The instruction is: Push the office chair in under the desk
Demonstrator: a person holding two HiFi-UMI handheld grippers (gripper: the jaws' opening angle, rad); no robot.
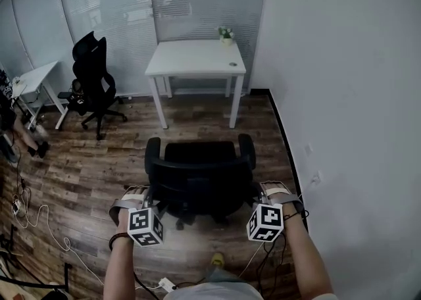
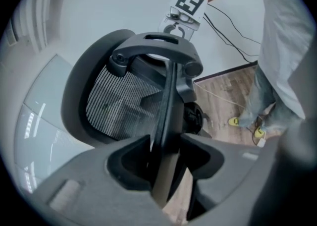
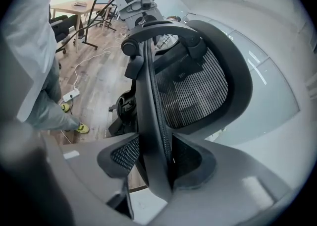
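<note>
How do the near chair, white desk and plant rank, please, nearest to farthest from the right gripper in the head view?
1. The chair, gripped by the right gripper.
2. The white desk, ahead.
3. The plant, on the desk's far edge.

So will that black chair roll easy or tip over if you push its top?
Probably rolls easily: the office chair seems to stand on a wheeled base on smooth wooden floor. Pushed high up, it might tilt slightly. Its mesh back may flex.
</note>
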